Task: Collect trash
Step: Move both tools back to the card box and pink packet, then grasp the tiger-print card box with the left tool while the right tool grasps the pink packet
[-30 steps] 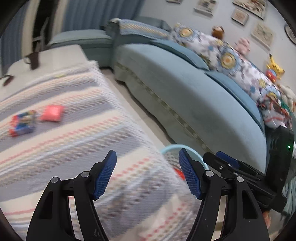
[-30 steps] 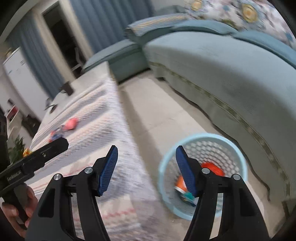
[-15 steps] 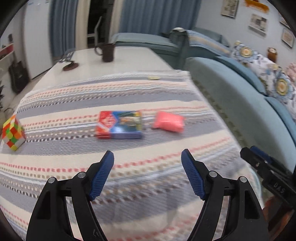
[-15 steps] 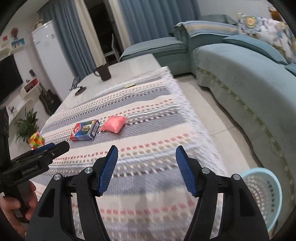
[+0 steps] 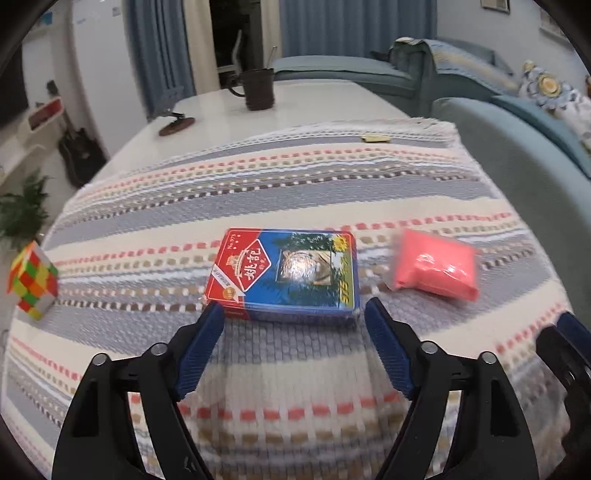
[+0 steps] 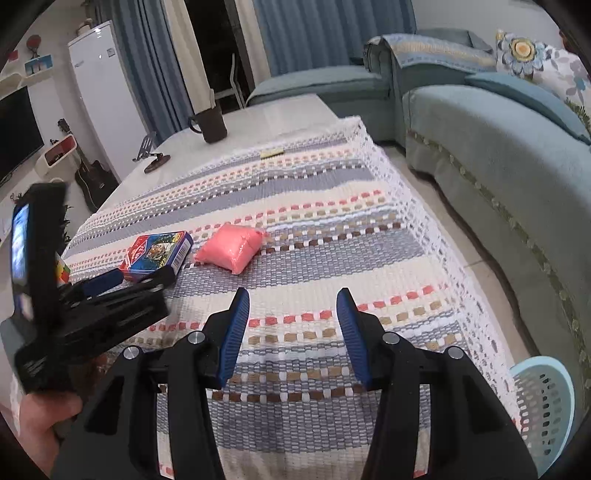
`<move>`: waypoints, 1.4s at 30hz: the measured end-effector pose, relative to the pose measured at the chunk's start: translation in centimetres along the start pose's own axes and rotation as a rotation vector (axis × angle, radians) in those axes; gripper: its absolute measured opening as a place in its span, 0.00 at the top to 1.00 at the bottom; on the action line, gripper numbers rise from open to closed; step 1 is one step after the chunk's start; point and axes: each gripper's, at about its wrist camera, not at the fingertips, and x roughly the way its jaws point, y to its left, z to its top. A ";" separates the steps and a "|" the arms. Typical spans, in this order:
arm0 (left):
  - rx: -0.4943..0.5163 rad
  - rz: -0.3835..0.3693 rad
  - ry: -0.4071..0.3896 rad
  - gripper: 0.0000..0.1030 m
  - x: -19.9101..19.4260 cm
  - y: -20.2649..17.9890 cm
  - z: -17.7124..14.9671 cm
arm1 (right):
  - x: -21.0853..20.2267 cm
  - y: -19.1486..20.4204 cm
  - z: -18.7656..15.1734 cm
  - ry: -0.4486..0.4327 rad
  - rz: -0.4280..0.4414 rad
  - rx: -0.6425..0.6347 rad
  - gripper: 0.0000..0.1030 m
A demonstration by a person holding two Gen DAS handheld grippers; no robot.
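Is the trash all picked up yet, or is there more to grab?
Not yet. Nothing is in hand: both grippers are open and empty. The left hand-held gripper sits right in front of the card box, fingers apart on either side of it. The pink packet also lies on the striped cloth. Both remain to go into the blue basket on the floor; its contents aren't visible.

A home living room: teal sofa (image 6: 517,155), curtains (image 6: 325,33), guitar (image 6: 92,173).

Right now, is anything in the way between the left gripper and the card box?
Nothing visible. The left gripper is open, and only bare striped cloth lies between its fingertips and the card box. The pink pack sits off to the right.
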 end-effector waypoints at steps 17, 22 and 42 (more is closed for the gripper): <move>-0.201 -0.081 0.075 0.30 -0.2 11.2 -1.6 | 0.7 0.4 -0.1 0.034 0.028 -0.030 0.55; -0.277 -0.226 0.068 0.24 -0.6 12.7 -0.6 | 0.7 0.9 -0.1 0.031 0.017 -0.046 0.52; -0.168 -0.090 0.073 0.39 3.0 7.0 1.6 | 5.3 4.2 2.8 0.122 0.011 -0.203 0.26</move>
